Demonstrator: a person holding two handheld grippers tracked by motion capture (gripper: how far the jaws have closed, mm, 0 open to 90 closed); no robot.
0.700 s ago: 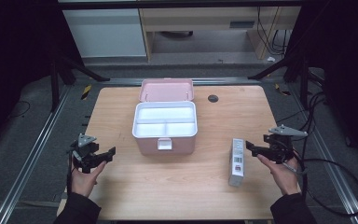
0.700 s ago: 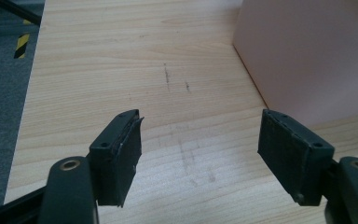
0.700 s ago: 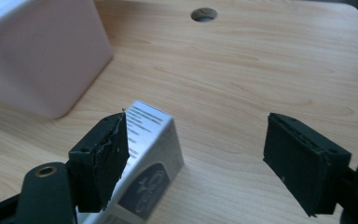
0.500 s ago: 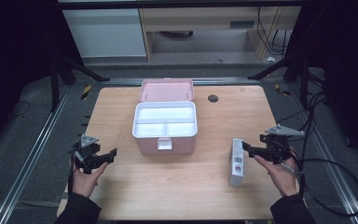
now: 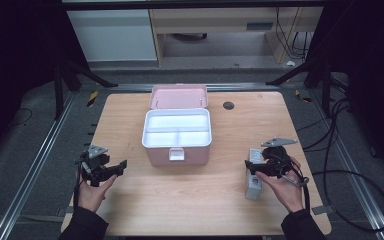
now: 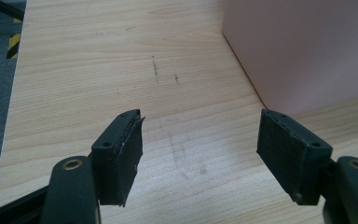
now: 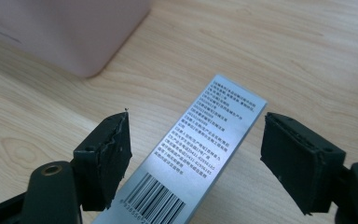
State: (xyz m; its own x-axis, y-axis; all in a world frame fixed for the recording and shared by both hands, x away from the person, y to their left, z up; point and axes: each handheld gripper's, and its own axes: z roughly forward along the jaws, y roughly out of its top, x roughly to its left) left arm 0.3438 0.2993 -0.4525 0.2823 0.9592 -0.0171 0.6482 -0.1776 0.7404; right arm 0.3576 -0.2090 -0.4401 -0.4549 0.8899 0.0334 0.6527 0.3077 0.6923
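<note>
A pink box (image 5: 177,132) with its lid swung back stands at the table's middle; its white inner tray has three compartments. A slim silver carton (image 5: 253,175) with printed text and a barcode lies flat at the right. My right gripper (image 5: 252,166) hovers over that carton (image 7: 205,154), jaws open and straddling it without touching. The pink box wall (image 7: 70,32) sits beyond it. At the left, my left gripper (image 5: 116,167) is open with bare wood between its jaws (image 6: 198,154). The pink box's side (image 6: 303,51) shows to its upper right.
The wooden table (image 5: 190,205) has a dark round hole (image 5: 228,105) at the back right. Cables (image 5: 340,150) trail off the right side. Metal rails and black frame legs flank the table. A white cabinet stands behind.
My right gripper has shifted left and lower, over the silver carton. The left gripper has barely moved.
</note>
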